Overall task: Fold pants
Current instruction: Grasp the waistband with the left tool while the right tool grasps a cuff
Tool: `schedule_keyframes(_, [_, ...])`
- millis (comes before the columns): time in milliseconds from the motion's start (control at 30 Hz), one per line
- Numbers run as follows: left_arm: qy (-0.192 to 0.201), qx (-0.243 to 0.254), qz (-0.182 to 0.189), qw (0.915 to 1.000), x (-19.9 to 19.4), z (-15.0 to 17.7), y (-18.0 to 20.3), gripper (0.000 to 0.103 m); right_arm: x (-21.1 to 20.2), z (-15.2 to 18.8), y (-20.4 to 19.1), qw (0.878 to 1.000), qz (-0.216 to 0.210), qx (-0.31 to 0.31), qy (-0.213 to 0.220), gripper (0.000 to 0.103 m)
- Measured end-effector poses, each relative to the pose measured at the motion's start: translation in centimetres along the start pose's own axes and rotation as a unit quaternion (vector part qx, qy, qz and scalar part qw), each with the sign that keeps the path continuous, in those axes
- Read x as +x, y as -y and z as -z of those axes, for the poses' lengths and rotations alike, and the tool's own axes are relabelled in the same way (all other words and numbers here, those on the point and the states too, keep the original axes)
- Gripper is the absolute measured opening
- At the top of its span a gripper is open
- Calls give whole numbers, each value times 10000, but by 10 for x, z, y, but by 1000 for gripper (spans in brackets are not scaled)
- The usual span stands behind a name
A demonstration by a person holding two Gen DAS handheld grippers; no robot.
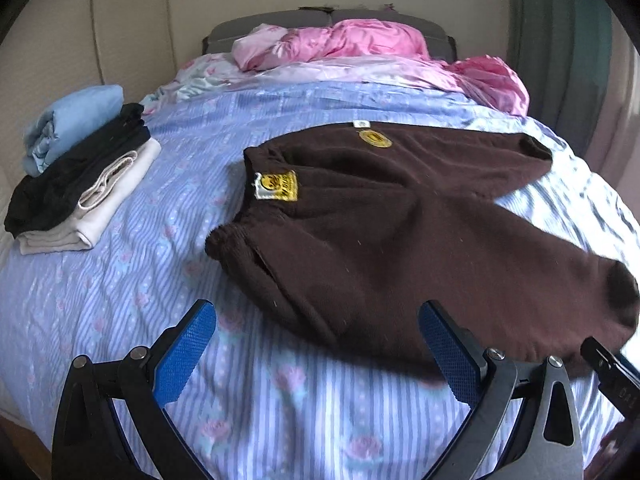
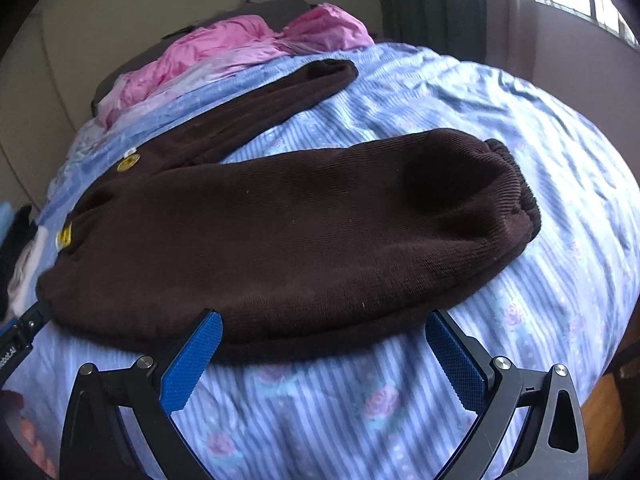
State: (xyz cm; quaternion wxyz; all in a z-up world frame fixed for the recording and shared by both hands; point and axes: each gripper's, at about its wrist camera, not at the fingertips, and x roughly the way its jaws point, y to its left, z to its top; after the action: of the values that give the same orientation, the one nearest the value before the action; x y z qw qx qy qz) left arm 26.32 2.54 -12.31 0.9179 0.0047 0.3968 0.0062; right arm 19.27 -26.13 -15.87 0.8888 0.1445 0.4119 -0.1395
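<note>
In the left wrist view we see the brown pants [image 1: 400, 216] lying spread on the striped bed sheet [image 1: 140, 280], waistband to the left with a yellow label [image 1: 277, 185], both legs running right and splayed apart. Our left gripper [image 1: 316, 344] hangs just near of the pants' near edge, tongs wide apart and holding nothing; the right blue pad [image 1: 448, 356] sits at the cloth's hem line, though we cannot tell if it touches. A stack of folded clothes [image 1: 80, 184] rests far left, well apart from the pants, and pink bedding [image 1: 360, 44] is bunched at the far end. In the right wrist view the near leg fills the middle, its ribbed cuff [image 2: 516, 196] to the right, the far leg angling away toward the pink bedding [image 2: 224, 48]. Our right gripper [image 2: 324, 348] also stands apart and empty, just near of that leg's near edge. Risk, as we judge it: the knit is thick and soft, so a pinch may catch only the top layer, or drag sheet with it, leaving a skewed fold. With the legs splayed, a careless lift could bunch the crotch. Open sheet lies to the right and near; the bed's near and right edges are close, the stack limits room on the left.
</note>
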Motion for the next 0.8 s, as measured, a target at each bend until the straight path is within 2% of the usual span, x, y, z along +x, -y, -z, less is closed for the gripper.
schedule_keyframes(167, [-331,-52,-42,9994,16,-8,-6,101,10,-12,6,9987,275,396,-178,103])
schedule_keyframes(300, [-607,-335,227,9973,30,-10,-14,92,19,-16,13,9953,411,777,-396,102])
schedule_keyframes(367, [-829,-504,379,9946,41,-12,-17,88,26,-19,16,9932,489,899,-563,100])
schedule_keyframes(400, [-937,-559,467,9929,45,-12,-17,82,29,-19,17,9924,497,940,-618,96])
schedule_keyframes(500, [-1182,-668,512,9894,57,-16,-17,75,39,-23,21,9892,634,1001,-868,88])
schedule_keyframes(567, [-1351,-702,525,9869,61,-19,-18,63,42,-28,23,9867,686,1098,-978,79])
schedule_keyframes(633, [-1457,-760,524,9850,61,-25,-19,45,42,-33,26,9843,765,1202,-1045,60])
schedule_keyframes(700, [-1561,-740,492,9837,57,-32,-20,32,41,-46,30,9797,831,1320,-1258,39])
schedule_keyframes(733, [-1604,-710,517,9831,55,-35,-20,29,41,-46,30,9797,831,1320,-1258,30])
schedule_keyframes(800, [-1663,-655,542,9824,50,-42,-18,25,41,-56,31,9784,810,1308,-1381,24])
